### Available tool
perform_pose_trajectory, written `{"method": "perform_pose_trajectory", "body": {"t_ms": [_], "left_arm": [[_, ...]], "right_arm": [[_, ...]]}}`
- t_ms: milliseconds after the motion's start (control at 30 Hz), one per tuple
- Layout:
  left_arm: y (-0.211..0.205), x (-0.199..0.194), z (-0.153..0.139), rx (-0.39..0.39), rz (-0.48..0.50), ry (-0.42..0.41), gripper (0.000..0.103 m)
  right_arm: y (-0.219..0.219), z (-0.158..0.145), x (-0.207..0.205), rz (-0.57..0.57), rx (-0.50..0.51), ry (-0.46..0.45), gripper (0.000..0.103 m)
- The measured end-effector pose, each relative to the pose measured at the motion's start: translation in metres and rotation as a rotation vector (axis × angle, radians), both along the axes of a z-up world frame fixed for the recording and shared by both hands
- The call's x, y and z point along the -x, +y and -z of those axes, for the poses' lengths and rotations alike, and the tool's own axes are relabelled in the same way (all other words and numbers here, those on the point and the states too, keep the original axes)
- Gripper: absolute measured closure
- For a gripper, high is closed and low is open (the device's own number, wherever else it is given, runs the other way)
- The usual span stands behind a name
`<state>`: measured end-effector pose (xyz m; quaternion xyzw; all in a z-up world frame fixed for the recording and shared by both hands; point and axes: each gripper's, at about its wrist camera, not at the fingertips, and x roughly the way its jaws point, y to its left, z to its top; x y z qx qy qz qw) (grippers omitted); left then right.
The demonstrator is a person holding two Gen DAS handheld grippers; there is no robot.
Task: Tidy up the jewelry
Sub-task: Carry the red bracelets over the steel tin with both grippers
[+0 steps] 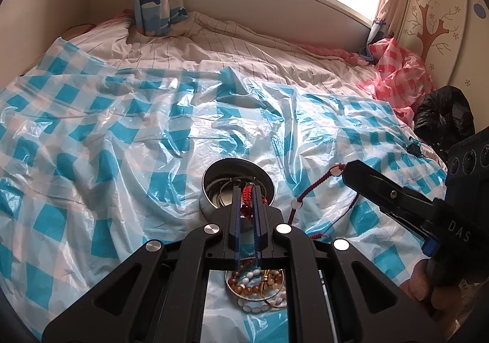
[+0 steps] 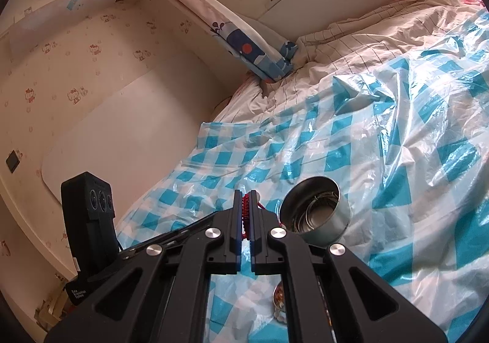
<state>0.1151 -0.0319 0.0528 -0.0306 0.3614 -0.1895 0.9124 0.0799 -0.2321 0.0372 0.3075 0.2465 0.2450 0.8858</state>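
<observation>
A red braided cord bracelet with white beads stretches between both grippers. My left gripper is shut on one end of the cord, just over a round steel tin holding metal bangles. My right gripper is shut on the other end; it shows in the left wrist view to the right of the tin. The tin lies right of my right gripper. A shallow dish of amber and white bead bracelets sits under my left gripper.
Everything rests on a crumpled blue-and-white checked plastic sheet over a bed. A pink checked bag and a black bag lie at the right edge. A wall and pillow bound the far side.
</observation>
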Motion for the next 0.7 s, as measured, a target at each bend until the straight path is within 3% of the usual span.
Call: {"method": "perform_pose_trajectory", "body": {"t_ms": [700], "left_arm": [[-0.015, -0.043, 0.020, 0.021, 0.006, 0.027, 0.097]], "right_arm": [[0.001, 0.004, -0.044, -0.003, 0.007, 0.007, 0.099]]}}
